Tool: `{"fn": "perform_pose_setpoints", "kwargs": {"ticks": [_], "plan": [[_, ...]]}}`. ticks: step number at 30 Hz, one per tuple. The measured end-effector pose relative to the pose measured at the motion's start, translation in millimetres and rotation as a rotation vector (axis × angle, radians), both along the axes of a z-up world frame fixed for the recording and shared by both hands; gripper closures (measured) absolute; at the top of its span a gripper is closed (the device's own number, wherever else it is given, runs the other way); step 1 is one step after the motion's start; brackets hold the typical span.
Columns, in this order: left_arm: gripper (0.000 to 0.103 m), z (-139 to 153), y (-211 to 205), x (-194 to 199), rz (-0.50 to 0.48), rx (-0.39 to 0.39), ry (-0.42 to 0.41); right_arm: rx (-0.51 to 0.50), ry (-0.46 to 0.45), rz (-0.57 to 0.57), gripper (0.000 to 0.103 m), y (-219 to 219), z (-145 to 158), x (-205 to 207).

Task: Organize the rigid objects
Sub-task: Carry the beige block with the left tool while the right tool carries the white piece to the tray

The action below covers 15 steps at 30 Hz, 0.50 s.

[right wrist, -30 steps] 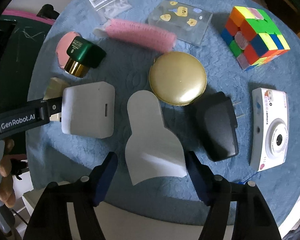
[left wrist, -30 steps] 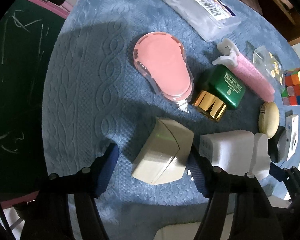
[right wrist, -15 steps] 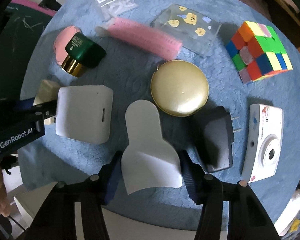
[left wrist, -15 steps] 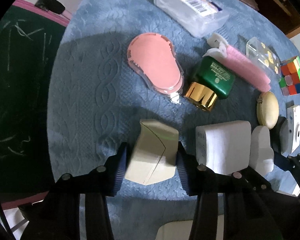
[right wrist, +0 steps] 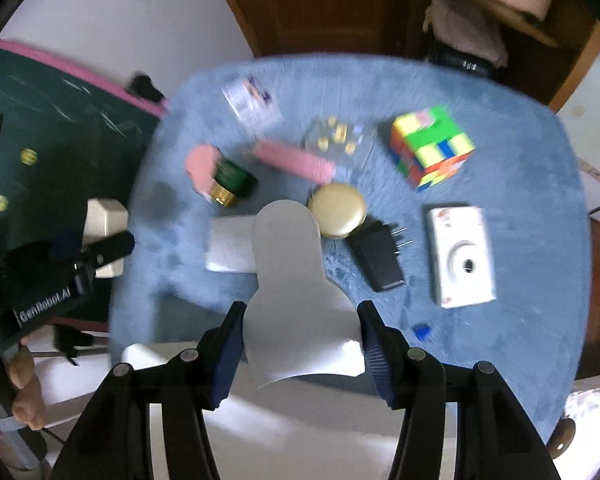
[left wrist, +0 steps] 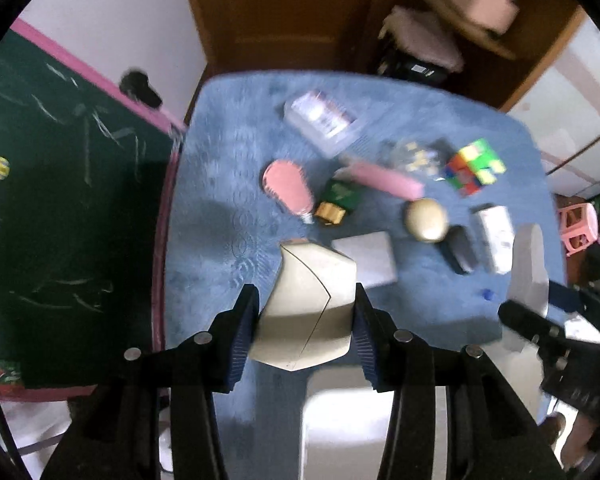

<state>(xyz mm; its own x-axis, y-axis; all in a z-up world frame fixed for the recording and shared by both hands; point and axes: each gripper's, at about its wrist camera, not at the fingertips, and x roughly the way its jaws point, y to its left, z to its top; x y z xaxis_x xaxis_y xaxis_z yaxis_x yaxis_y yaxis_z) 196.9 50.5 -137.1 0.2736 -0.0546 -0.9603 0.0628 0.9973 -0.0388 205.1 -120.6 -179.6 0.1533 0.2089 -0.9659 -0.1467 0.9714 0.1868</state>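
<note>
Beige angular plastic case (left wrist: 308,312) clamped by left gripper (left wrist: 305,332), lifted off blue mat (left wrist: 220,220) | white bottle-shaped plastic piece (right wrist: 296,292) clamped by right gripper (right wrist: 300,338), likewise raised | both ready for relocation

- The bench (right wrist: 540,240), draped in a blue plush cover, fills the middle of both views.
- Upper right: a Rubik's cube (right wrist: 432,148).
- Right of centre: a white toy camera (right wrist: 462,256), beside it a black plug adapter (right wrist: 378,260).
- Centre: a round gold compact (right wrist: 337,210).
- Upper centre: a pink roller (right wrist: 296,160), a clear box with yellow stickers (right wrist: 338,136) and a labelled clear package (right wrist: 252,98).
- Left of centre: a green bottle with gold cap (right wrist: 230,182), a pink case (right wrist: 200,164) and a white block (right wrist: 230,250).
</note>
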Motion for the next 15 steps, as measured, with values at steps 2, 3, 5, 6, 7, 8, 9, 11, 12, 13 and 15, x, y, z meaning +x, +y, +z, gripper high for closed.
{"fn": "perform_pose_setpoints", "kwargs": {"ticks": [2,3,5,6,7,8,9,11,12,13,15], "plan": [[0.054,13.5,5.1,-7.7,-0.022,-0.011,-0.04,0.015,-0.049,-0.007,0.047,-17.9,29.3,-19.2],[0.054,24.2,2.3,-12.8,-0.032,-0.012,-0.064,0.019,-0.069,-0.01,0.047,-23.9,43.1,-27.3],[0.054,46.0,-7.1,-31.5,-0.055,-0.019,-0.113,0.031,-0.11,-0.017,0.047,-32.2,66.2,-44.8],[0.054,58.0,-7.8,-44.3,-0.063,-0.027,-0.133,0.038,-0.134,-0.023,0.047,-39.7,80.9,-57.1],[0.054,67.2,-10.3,-53.9,-0.069,-0.037,-0.153,0.04,-0.149,-0.025,0.047,-45.0,85.3,-65.6],[0.054,73.4,-12.1,-60.4,-0.076,-0.046,-0.169,0.039,-0.163,-0.027,0.047,-48.2,93.3,-75.6],[0.054,81.1,-14.5,-67.7,-0.081,-0.053,-0.185,0.039,-0.178,-0.028,0.047,-54.4,102.5,-87.4],[0.054,92.9,-21.6,-83.1,-0.09,-0.07,-0.217,0.047,-0.201,-0.033,0.047,-65.4,119.0,-109.4],[0.054,97.9,-25.1,-91.0,-0.098,-0.074,-0.232,0.048,-0.207,-0.032,0.047,-68.5,124.4,-119.0],[0.054,102.2,-29.5,-100.0,-0.109,-0.078,-0.25,0.047,-0.217,-0.032,0.047,-71.5,129.3,-127.7],[0.054,106.2,-36.7,-115.8,-0.122,-0.076,-0.27,0.045,-0.233,-0.029,0.047,-75.9,133.5,-141.9]]}}
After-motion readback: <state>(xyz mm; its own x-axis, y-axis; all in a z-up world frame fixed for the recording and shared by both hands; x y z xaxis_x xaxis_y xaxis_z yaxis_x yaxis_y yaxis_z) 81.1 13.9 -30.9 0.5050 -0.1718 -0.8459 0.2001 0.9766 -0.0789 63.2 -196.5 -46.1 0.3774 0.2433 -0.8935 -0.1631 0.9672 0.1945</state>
